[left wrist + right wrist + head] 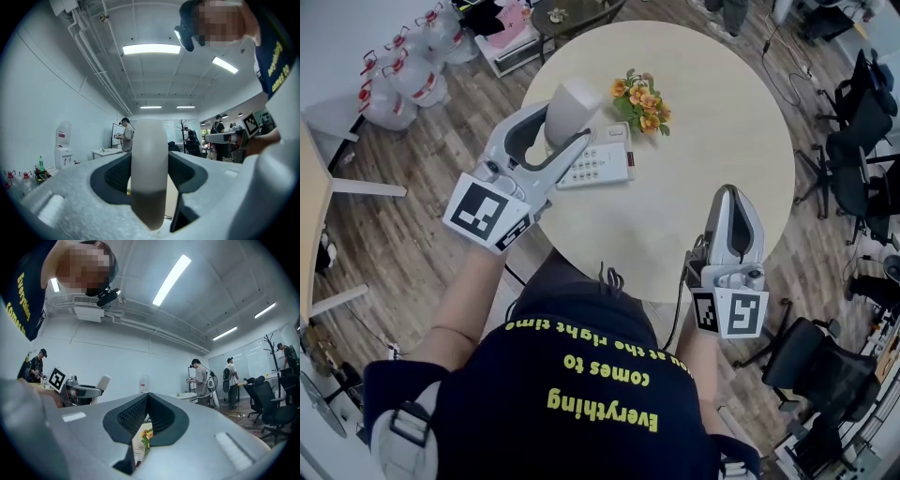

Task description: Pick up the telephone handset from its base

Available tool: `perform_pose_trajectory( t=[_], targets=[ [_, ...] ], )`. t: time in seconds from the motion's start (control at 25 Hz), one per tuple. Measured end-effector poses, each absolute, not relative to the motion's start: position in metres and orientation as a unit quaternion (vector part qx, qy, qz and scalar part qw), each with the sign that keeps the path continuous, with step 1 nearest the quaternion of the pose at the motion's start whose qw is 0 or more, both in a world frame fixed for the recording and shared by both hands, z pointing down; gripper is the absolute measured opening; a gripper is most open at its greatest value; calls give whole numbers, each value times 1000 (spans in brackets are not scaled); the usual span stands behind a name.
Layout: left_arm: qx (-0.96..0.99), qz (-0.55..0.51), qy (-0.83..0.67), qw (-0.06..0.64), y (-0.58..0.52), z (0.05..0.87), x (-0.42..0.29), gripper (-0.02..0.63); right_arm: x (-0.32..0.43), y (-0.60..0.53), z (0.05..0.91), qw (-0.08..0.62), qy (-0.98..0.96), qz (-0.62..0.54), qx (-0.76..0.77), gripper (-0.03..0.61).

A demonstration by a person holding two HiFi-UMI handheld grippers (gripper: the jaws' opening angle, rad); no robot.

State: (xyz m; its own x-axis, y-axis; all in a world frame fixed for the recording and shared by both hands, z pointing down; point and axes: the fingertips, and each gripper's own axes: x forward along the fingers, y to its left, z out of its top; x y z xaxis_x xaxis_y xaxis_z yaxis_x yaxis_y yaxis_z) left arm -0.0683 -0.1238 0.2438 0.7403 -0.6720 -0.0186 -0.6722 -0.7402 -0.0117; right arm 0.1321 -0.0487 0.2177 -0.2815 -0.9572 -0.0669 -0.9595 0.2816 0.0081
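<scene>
My left gripper (565, 134) is shut on the white telephone handset (570, 108) and holds it upright above the round table's near left part. In the left gripper view the handset (149, 168) stands as a pale bar clamped between the two jaws. The white telephone base (600, 165) with its keypad lies on the table just right of that gripper, its cradle bare. My right gripper (730, 194) hovers over the table's near right edge, shut with nothing in it. In the right gripper view the handset (101, 383) shows at the left, held up.
A small bunch of orange flowers (640, 101) lies behind the base. The round beige table (712, 122) stands on a wooden floor. Water jugs (403, 70) sit at the far left, office chairs (862, 112) at the right. People stand at desks (201, 380) in the background.
</scene>
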Motion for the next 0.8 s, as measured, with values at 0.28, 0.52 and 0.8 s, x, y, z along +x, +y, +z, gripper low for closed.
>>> perform_pose_trajectory(
  t=[0.28,0.52,0.8],
  targets=[
    [-930,-9,367,27,-125,245,-70,238,130,-48,218,25,800,22,-599,11],
    [-930,-7,366,23,-124,246,-70,238,131,-46,219,28,799,21,-601,11],
    [-931,-6,364,19,-127,248,-71,238,130,-48,223,28,797,16,-604,11]
  ],
)
